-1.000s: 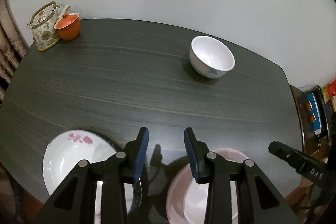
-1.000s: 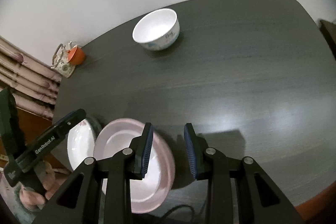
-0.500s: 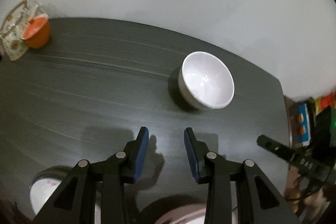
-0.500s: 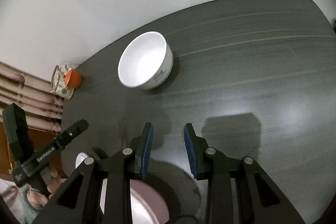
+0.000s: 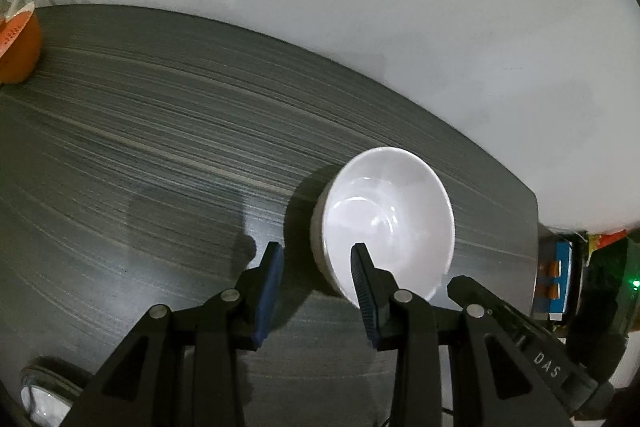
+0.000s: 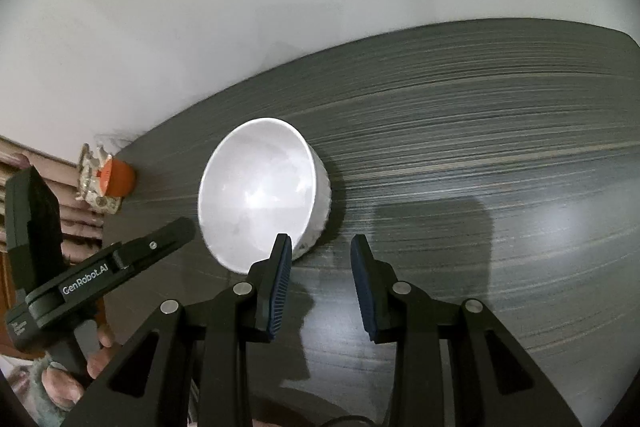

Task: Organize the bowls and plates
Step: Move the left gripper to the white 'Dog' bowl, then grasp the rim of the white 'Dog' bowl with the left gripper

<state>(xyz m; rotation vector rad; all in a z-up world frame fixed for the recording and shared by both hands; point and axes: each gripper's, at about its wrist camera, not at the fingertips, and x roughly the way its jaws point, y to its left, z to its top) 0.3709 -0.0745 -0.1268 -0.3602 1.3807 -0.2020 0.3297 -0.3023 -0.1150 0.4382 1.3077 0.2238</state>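
A white bowl (image 5: 386,219) stands upright on the dark wooden table (image 5: 160,155). My left gripper (image 5: 316,259) is open, just above the bowl's near left rim, with its right finger over the inside of the bowl. In the right wrist view the bowl (image 6: 262,193) lies left of centre, and my right gripper (image 6: 322,255) is open with its left finger at the bowl's near right rim. A sliver of a white plate (image 5: 40,397) shows at the lower left edge of the left wrist view. The pink plate is out of view.
An orange cup (image 5: 18,53) and a patterned teapot (image 6: 92,183) stand at the table's far left corner. A white wall runs behind the table. A shelf with coloured items (image 5: 560,279) sits beyond the right table edge.
Both grippers moved forward over the table toward the bowl, which now sits much nearer. The two plates dropped out of view beneath the grippers. Both jaws stayed open.
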